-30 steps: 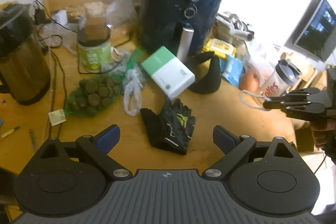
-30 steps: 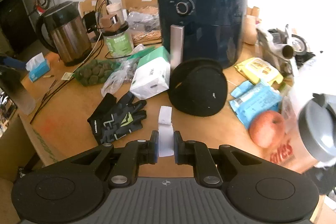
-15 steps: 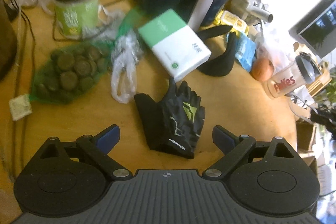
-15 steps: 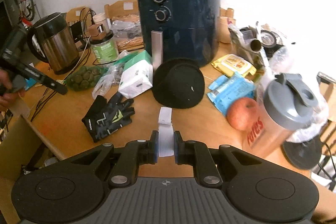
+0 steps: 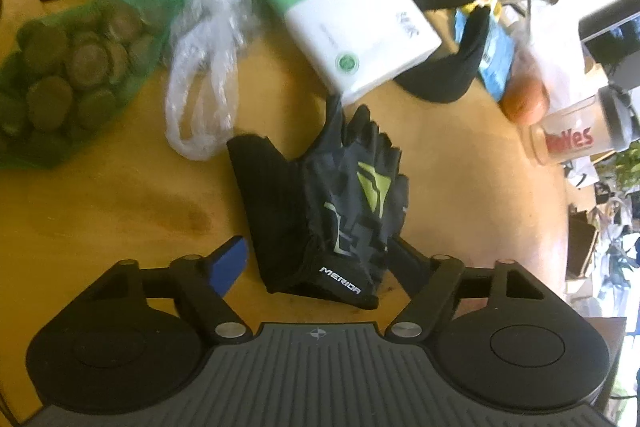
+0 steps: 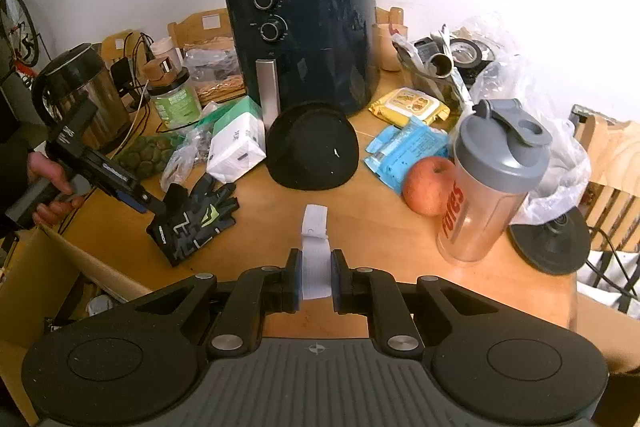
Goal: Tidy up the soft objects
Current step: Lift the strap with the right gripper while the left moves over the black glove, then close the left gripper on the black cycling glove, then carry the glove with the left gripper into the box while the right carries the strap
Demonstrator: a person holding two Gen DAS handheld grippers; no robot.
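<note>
A pair of black gloves with lime-green marks (image 5: pixel 320 203) lies on the wooden table (image 5: pixel 100 195). My left gripper (image 5: pixel 316 263) is down over the glove cuff and its jaws are closing. The cuff lies between them, and the blue left pad (image 5: pixel 228 263) stands a little apart from the fabric. The right wrist view shows that gripper (image 6: pixel 154 205) at the gloves (image 6: pixel 192 223), with a hand (image 6: pixel 48 179) holding it. My right gripper (image 6: pixel 316 281) is shut on a white strip (image 6: pixel 315 255) that sticks up over the table. A black cap (image 6: pixel 312 147) lies behind it.
A dark air fryer (image 6: pixel 304 39) stands at the back with a green-and-white tissue pack (image 5: pixel 344 15) before it. An apple (image 6: pixel 428 185) and a shaker bottle (image 6: pixel 488 187) are on the right. A net bag of green discs (image 5: pixel 68 67), a clear plastic bag (image 5: pixel 204 67) and a kettle (image 6: pixel 76 95) are on the left. A cardboard box (image 6: pixel 40 275) sits below the table edge.
My left gripper came down onto the gloves and its jaws narrowed around the cuff. My right gripper drew back from the table with the white strip still held.
</note>
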